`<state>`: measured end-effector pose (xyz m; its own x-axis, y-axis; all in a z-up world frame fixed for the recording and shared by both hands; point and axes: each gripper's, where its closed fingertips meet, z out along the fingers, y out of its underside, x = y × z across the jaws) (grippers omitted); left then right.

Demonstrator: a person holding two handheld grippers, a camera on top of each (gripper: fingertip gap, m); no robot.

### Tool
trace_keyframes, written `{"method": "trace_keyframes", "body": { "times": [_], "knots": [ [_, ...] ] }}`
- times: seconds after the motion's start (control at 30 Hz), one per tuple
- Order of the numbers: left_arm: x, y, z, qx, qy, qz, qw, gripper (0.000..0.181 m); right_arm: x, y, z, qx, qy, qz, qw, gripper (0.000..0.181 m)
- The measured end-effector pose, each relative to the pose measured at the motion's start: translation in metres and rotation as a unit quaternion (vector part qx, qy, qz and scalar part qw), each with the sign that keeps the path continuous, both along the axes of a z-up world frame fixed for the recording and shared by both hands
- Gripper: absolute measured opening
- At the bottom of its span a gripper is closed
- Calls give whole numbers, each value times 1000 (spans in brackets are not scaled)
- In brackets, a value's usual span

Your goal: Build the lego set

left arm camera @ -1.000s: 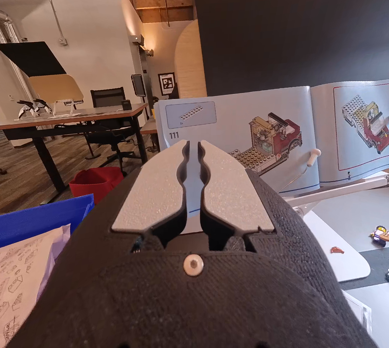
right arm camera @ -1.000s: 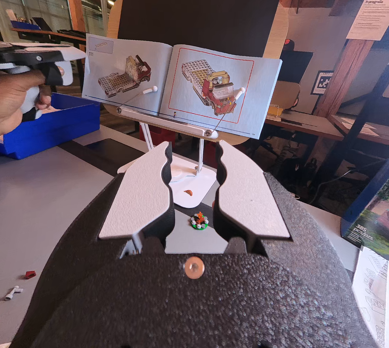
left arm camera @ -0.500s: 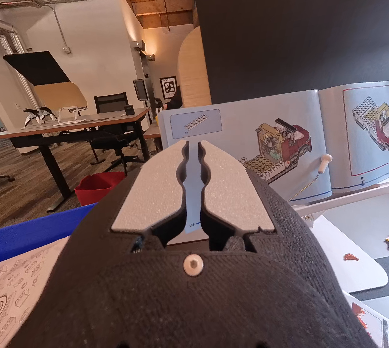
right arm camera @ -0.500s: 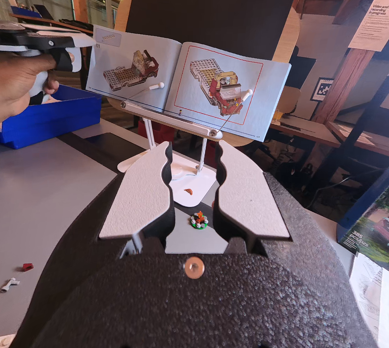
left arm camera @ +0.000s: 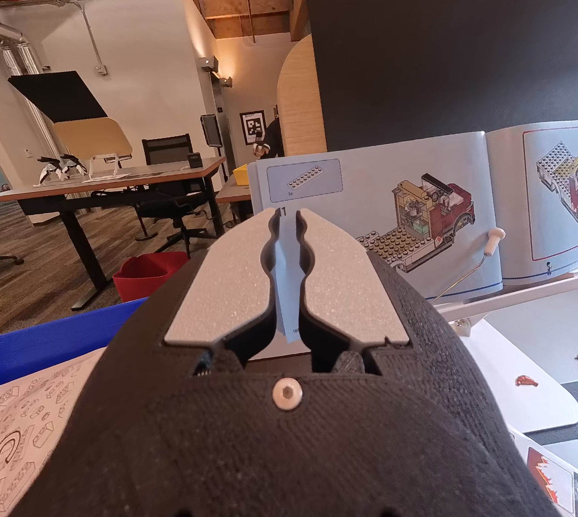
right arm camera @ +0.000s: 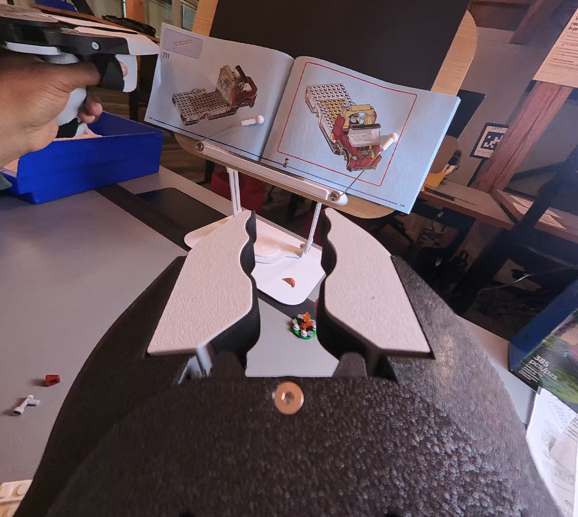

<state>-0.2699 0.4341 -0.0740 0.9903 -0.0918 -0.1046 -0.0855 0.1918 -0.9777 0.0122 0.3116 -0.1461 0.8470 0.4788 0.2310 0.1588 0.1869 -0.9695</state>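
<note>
The open instruction booklet (left arm camera: 391,189) rests on a white stand (right arm camera: 281,267) at the back of the grey table; it also shows in the right wrist view (right arm camera: 281,101). My left gripper (left arm camera: 287,212) is shut to a narrow slit with nothing in it. It is held up at the booklet's left edge, and the page edge lines up with the slit; I cannot tell if they touch. It also shows in the right wrist view (right arm camera: 147,46), held by a hand. My right gripper (right arm camera: 287,214) is open and empty above a small green-and-orange Lego build (right arm camera: 305,326).
A blue bin (right arm camera: 87,157) stands at the left, with a printed sheet (left arm camera: 31,408) by it. A small orange piece (right arm camera: 289,281) lies on the stand's base. A red piece (right arm camera: 51,379) and a grey piece (right arm camera: 25,403) lie front left. The set's box (right arm camera: 550,351) is at the right. The grippers' ends are close to 30 cm from one another. My left tips are about 40 cm from the small green-and-orange Lego build (right arm camera: 305,326), my right tips only 20 cm.
My left gripper has moved closer to the booklet's left edge, its slit unchanged. My right gripper has edged toward the stand and stays open.
</note>
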Motion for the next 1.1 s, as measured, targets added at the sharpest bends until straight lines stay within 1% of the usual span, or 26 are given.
{"method": "trace_keyframes", "body": {
  "times": [0.33,0.47,0.57,0.63,0.73,0.87,1.0,1.1],
  "knots": [
    [8,0,-3,-5,11,-7,1000,11,-4,-4,1,6,-9,7,1000,39],
    [16,-2,-6,-11,16,-17,1000,13,-1,-9,16,25,-13,3,1000,39],
    [25,-6,-17,-23,28,-20,999,13,4,-17,31,36,-5,4,999,38],
    [31,-8,-27,-34,34,-19,999,13,6,-24,36,29,7,14,999,38],
    [39,-13,-46,-52,42,-24,997,13,7,-38,27,4,10,33,999,38],
    [50,-19,-62,-55,61,-23,996,13,16,-63,3,-29,0,49,998,38],
    [51,-21,-70,-50,66,-18,996,13,31,-91,-21,-61,7,56,997,38],
    [48,-21,-65,-44,58,-19,997,13,41,-105,-30,-71,17,56,996,38]
  ]
}}
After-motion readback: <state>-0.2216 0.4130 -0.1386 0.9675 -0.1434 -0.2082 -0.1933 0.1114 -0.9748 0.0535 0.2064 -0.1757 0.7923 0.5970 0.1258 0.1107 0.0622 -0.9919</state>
